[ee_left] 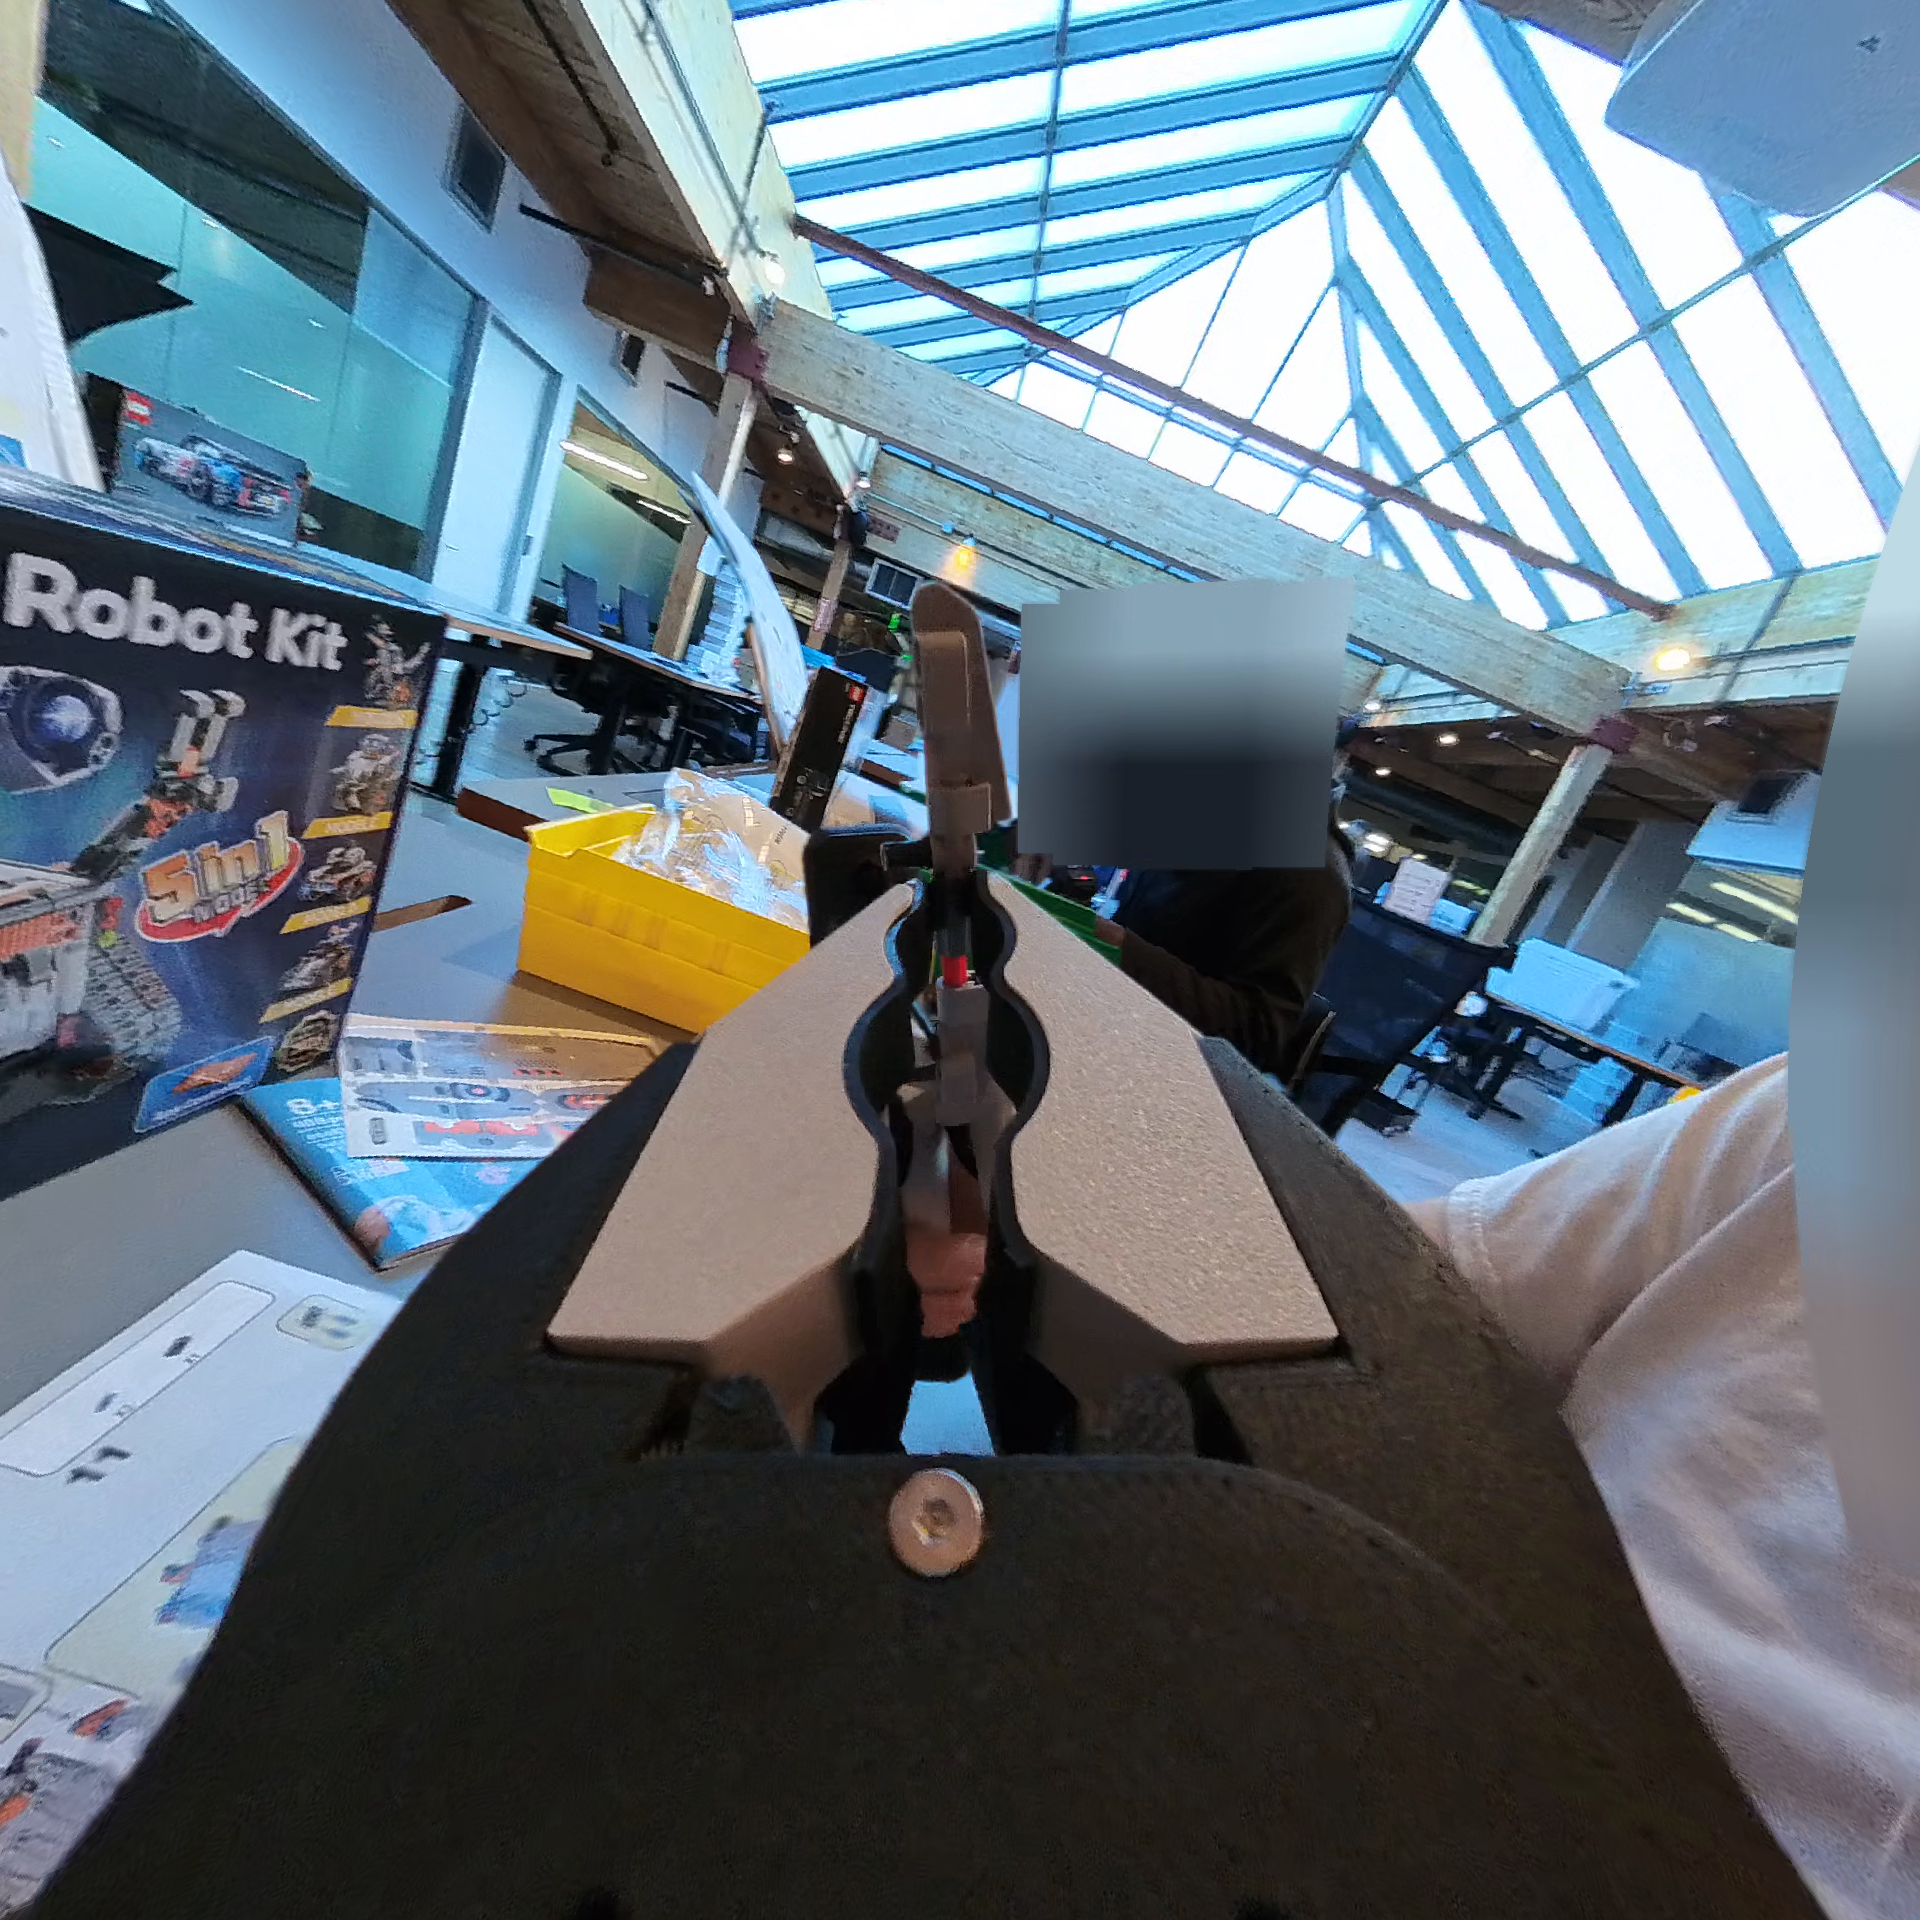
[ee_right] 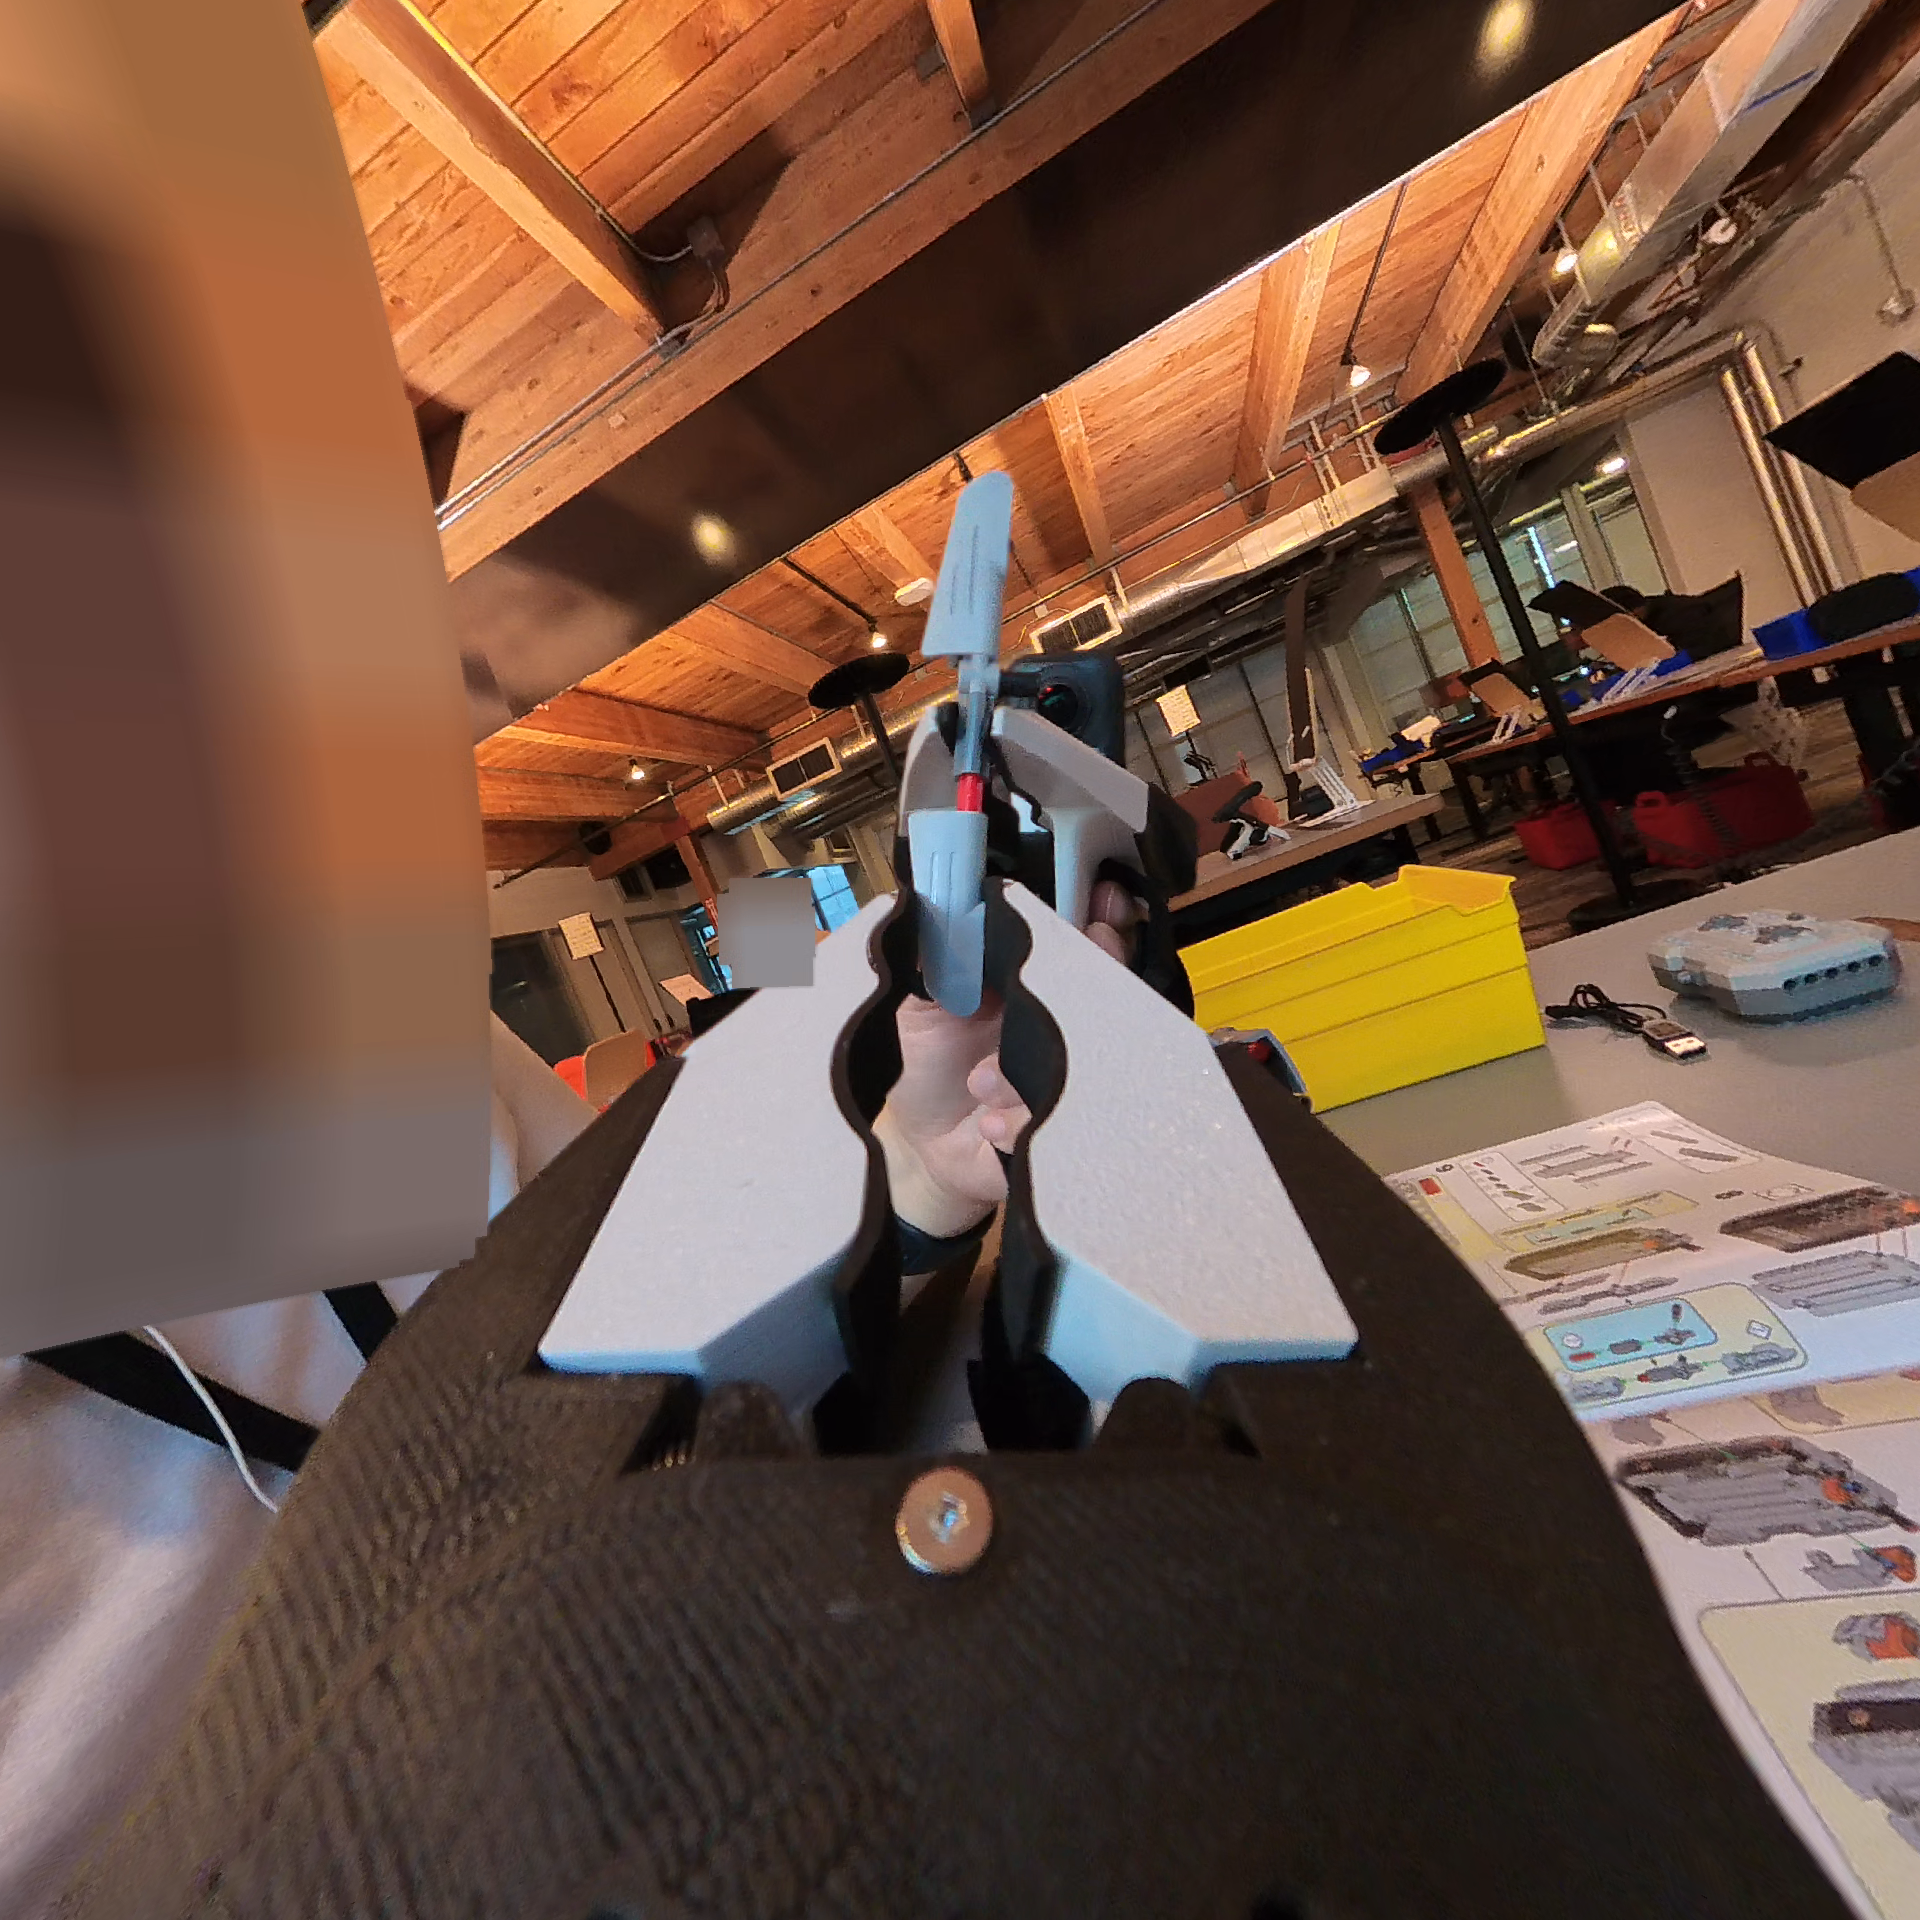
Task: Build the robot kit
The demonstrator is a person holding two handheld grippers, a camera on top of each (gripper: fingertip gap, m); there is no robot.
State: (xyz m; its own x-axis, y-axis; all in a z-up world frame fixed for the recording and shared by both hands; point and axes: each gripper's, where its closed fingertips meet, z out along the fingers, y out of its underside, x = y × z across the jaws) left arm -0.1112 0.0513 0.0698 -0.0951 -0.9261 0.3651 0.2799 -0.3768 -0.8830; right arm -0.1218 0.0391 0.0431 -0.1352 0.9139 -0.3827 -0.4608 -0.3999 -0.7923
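Left wrist view: the left hand-held gripper (ee_left: 951, 935) is closed on a slim grey brick assembly (ee_left: 954, 717) with a red axle, held above the yellow bin (ee_left: 634, 925) on the bench (ee_left: 436, 966).

Right wrist view: the right hand-held gripper (ee_right: 951, 935) is clamped on the assembly's lower blade. The assembly is judged light, stiff and easily separated; the blade roots are best gripped.

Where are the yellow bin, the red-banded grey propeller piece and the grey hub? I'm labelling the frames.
yellow bin (ee_right: 1371, 987): right wrist view, on its front wall.
propeller piece (ee_right: 948, 894): right wrist view, on its lower grey blade.
grey hub (ee_right: 1766, 961): right wrist view, on its top face.
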